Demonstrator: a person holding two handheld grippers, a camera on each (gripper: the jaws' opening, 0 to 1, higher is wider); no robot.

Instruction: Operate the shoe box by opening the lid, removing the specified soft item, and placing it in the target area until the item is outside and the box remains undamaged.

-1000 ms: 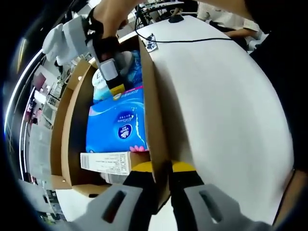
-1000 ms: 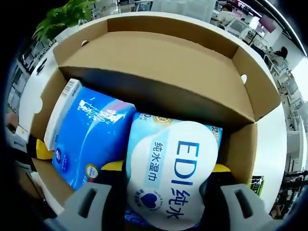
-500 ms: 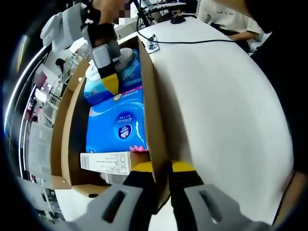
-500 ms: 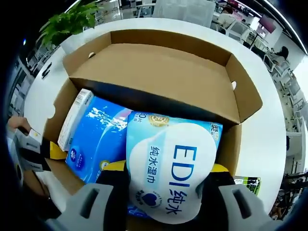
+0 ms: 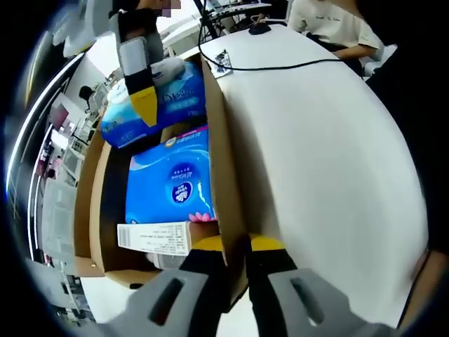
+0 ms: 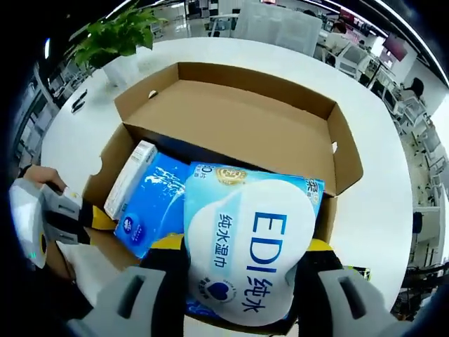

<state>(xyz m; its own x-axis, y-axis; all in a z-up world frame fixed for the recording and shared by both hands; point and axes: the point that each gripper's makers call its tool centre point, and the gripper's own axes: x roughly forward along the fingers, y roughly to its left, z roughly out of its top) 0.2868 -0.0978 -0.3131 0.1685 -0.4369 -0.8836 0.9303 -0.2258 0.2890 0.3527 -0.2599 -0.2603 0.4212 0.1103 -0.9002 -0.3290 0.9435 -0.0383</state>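
Observation:
The open cardboard shoe box (image 6: pixel 231 133) lies on the white table with its lid (image 6: pixel 273 88) folded back. My right gripper (image 6: pixel 245 247) is shut on a light-blue wet-wipes pack (image 6: pixel 249 256) marked EDI and holds it up above the box. From the left gripper view, that wet-wipes pack (image 5: pixel 165 98) hangs over the box's far end, under the right gripper (image 5: pixel 140 74). My left gripper (image 5: pixel 238 244) is shut on the box's side wall (image 5: pixel 224 175). A blue tissue pack (image 5: pixel 172 184) still lies inside the box; in the right gripper view the same tissue pack (image 6: pixel 151 203) sits below the wipes.
A white table (image 5: pixel 330 161) stretches out beside the box. A black cable (image 5: pixel 280 64) and a small tag (image 5: pixel 219 62) lie near the box's far corner. A seated person (image 5: pixel 326 21) is beyond the table. A potted plant (image 6: pixel 116 35) stands behind the lid.
My right gripper has lifted the wet-wipes pack up out of the box; the box looks smaller and lower beneath it. The left gripper keeps its hold on the wall.

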